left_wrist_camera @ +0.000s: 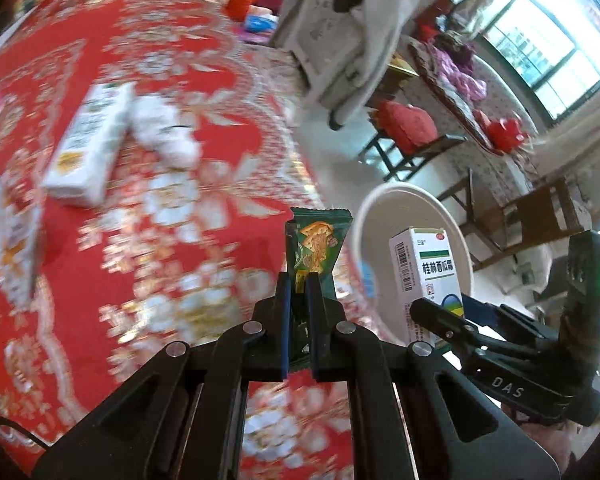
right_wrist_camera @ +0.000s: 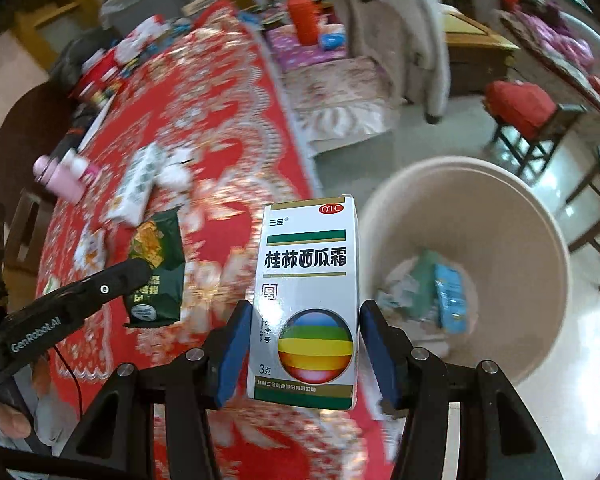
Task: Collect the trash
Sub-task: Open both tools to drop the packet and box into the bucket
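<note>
My left gripper (left_wrist_camera: 299,280) is shut on a green snack wrapper (left_wrist_camera: 315,244) and holds it above the red tablecloth, near the table's edge. My right gripper (right_wrist_camera: 300,344) is shut on a white medicine box (right_wrist_camera: 306,280) with a striped ball on it. The box also shows in the left wrist view (left_wrist_camera: 426,272), held before the bin. The wrapper also shows in the right wrist view (right_wrist_camera: 158,268), in the left gripper (right_wrist_camera: 138,270). A beige trash bin (right_wrist_camera: 500,216) stands on the floor to the right, with blue and green wrappers (right_wrist_camera: 450,296) inside.
On the red floral table (left_wrist_camera: 180,220) lie a long white box (left_wrist_camera: 88,144), crumpled white tissue (left_wrist_camera: 164,128) and another white box (left_wrist_camera: 0,232). A pink bottle (right_wrist_camera: 62,178) lies at the far left. Wooden chairs (left_wrist_camera: 412,148) stand on the floor beyond the bin.
</note>
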`<move>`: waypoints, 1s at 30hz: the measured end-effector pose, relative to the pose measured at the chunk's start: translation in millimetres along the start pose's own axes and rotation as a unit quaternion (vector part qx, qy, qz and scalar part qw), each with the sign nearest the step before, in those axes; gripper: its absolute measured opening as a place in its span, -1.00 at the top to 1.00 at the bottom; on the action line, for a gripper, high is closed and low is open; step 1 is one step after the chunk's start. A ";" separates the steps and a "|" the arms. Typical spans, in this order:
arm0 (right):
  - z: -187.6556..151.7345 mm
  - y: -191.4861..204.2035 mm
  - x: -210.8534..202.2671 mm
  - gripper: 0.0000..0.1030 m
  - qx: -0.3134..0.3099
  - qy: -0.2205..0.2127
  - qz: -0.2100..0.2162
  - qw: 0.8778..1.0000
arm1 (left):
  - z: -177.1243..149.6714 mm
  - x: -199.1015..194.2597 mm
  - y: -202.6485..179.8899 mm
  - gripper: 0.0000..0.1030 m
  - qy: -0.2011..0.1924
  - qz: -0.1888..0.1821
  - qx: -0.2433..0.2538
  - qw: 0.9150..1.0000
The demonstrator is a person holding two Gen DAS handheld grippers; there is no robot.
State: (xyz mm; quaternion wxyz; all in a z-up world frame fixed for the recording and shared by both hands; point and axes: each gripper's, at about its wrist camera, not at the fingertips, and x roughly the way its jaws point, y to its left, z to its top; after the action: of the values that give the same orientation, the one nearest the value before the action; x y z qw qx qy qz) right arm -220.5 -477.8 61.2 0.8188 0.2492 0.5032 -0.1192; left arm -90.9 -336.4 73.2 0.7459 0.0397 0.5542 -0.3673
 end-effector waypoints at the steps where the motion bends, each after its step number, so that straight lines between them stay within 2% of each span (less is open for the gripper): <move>1: 0.2 -7.6 -0.6 -0.03 0.007 0.000 -0.004 1.000 | 2.1 5.7 -8.0 0.92 0.004 -0.005 0.004 1.000; 6: 2.0 -54.3 0.0 -0.03 0.044 0.007 -0.024 0.999 | 13.5 36.2 -44.0 0.91 0.024 -0.021 0.023 0.999; 13: 13.9 -99.9 10.2 -0.03 0.071 0.026 -0.037 0.996 | 25.0 73.5 -85.3 0.91 0.048 -0.024 0.037 0.998; 20: 28.7 -132.5 24.3 -0.03 0.082 0.051 -0.040 0.995 | 31.3 99.0 -103.3 0.91 0.067 -0.016 0.031 0.997; 25: 33.0 -150.3 37.0 -0.04 0.087 0.079 -0.049 0.992 | 32.2 107.6 -105.4 0.88 0.080 -0.036 0.020 0.996; 27: 35.4 -153.7 35.5 -0.04 0.087 0.078 -0.056 0.992 | 31.9 108.3 -108.0 0.68 0.085 -0.043 0.028 0.995; 29: 40.1 -155.7 29.2 -0.04 0.096 0.067 -0.058 0.991 | 31.0 106.1 -109.0 0.19 0.084 -0.050 0.038 0.995; 30: 40.1 -155.7 29.2 -0.04 0.096 0.067 -0.058 0.991 | 31.8 106.9 -111.0 0.16 0.083 -0.053 0.040 0.994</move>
State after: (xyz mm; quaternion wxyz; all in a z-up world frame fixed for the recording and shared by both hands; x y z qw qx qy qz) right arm -245.6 -629.3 5.4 0.7475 0.3040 0.5567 -0.1974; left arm -118.9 -485.9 32.5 0.6750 0.0703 0.6003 -0.4232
